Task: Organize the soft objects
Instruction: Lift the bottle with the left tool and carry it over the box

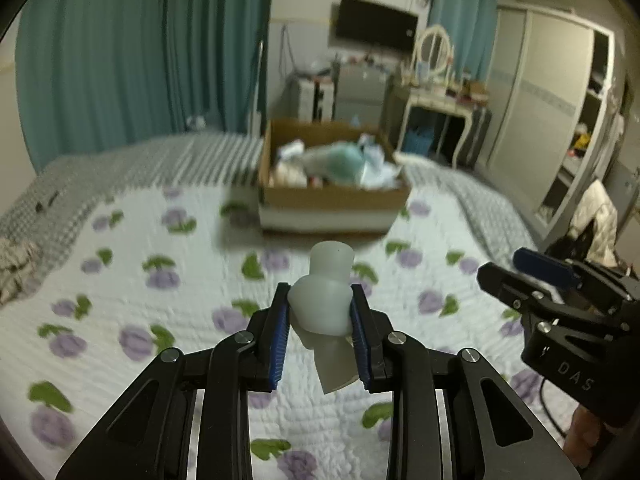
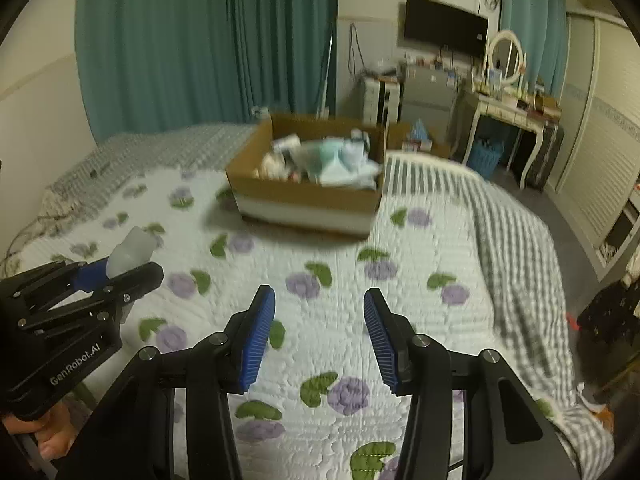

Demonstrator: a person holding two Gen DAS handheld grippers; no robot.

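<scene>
A: Left wrist view: your left gripper (image 1: 320, 312) is clamped on a soft whitish silicone piece (image 1: 324, 304), held above the floral quilt (image 1: 132, 280).
B: And my right gripper (image 2: 319, 334)?
A: Fingers apart, nothing btwn them. The cardboard box (image 2: 308, 200) w/ soft items sits further up the bed, well apart from both.

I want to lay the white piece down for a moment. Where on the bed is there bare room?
The floral quilt lies bare between the cardboard box and both tools, and to the box's left up to the checked blanket. The box is crowded with items. The left tool grips the white piece.
</scene>
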